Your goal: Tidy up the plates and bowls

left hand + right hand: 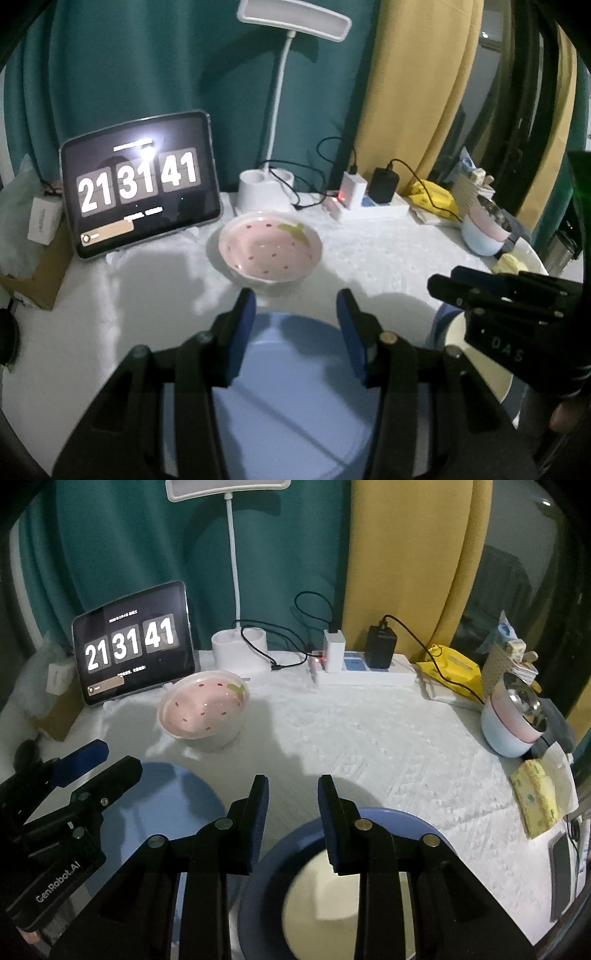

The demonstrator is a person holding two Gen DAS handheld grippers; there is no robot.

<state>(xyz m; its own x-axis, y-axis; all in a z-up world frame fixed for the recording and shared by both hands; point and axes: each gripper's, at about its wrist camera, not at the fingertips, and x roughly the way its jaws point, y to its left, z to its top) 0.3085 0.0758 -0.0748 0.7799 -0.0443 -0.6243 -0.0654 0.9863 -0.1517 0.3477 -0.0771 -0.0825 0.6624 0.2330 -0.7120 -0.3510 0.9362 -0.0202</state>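
Judging from the two open claws poised over separate plates, an approach step is in hand and nothing is yet gripped. The left gripper (295, 310) is held wide, its blue pads apart and empty, directly above the pale blue plate (295, 387), which lies flat near the front edge of the table (369, 731), towards its left side. The far rim of that plate is seen between the fingers, below them; whether it is touched cannot be told. The right gripper (293, 797) is likewise parted, at a moderate width, over the far rim of the dark-rimmed cream plate (332, 886), which lies at the front edge, just beside the blue one. The strawberry bowl (205, 710) is set well back, tilted, near the tablet (133, 642) at the rear left. Stacked bowls (513, 723) are kept at the right edge. For the next move, a claw probably has to be lowered until one finger passes under a rim, then closed, so that one plate can be stacked on the other.
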